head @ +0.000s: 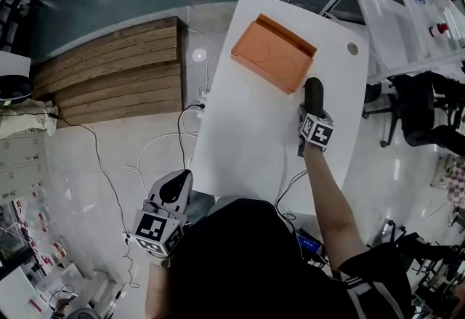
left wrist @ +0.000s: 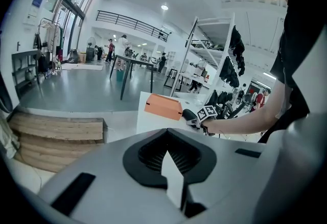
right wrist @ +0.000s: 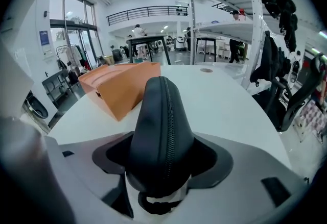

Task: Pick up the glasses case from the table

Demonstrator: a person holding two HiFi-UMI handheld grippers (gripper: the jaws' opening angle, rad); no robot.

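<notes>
Plainly at the grasp stage, as judged. Found one case (head: 314, 89) on the far half of the table (head: 247, 136), just beside the open orange box (head: 272, 54), set on edge with the zip uppermost. Found the right gripper (head: 313, 115) clenched on the case, with a pad against each side and the near end seated deep between the jaws. Found the left gripper (head: 174, 190) closed and empty, held low off the table's near edge, well apart from the work. Judged the lift not yet done, with the case apparently resting on the tabletop. Judged the next move to call for a firm hold and a straight rise, kept clear of the box wall and kept from letting the smooth shell pivot between the pads. Counted: case, one; box, one, nothing seen inside; table, one; grippers, two; wooden platform (head: 116, 70), one, on the floor left of the table.
</notes>
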